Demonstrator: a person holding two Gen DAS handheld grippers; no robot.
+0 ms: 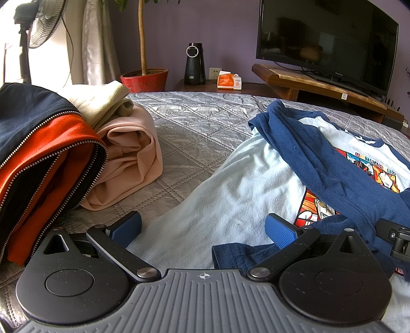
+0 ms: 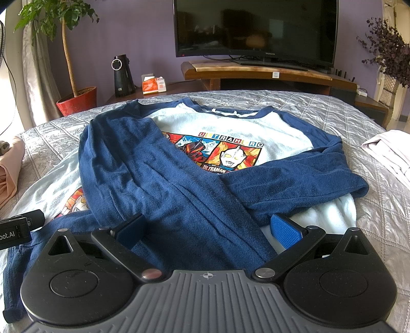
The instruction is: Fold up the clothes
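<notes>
A pale blue shirt (image 2: 287,128) with navy sleeves and a cartoon print lies flat on the grey quilted bed (image 2: 346,110). Both navy sleeves (image 2: 153,166) are folded across its chest and cross each other. My right gripper (image 2: 207,230) is open just above the crossed sleeves, near the hem, with nothing between its blue pads. In the left wrist view the same shirt (image 1: 230,192) fills the right half. My left gripper (image 1: 202,228) is open over the shirt's pale lower left part, close to the navy hem (image 1: 230,253).
Folded clothes are stacked at the left: a navy and orange zip jacket (image 1: 43,158), a pink garment (image 1: 128,158) and a beige one (image 1: 102,102). A pale garment (image 2: 389,151) lies at the bed's right edge. Beyond the bed are a TV (image 2: 256,28), a potted plant (image 2: 77,100) and a fan (image 1: 43,23).
</notes>
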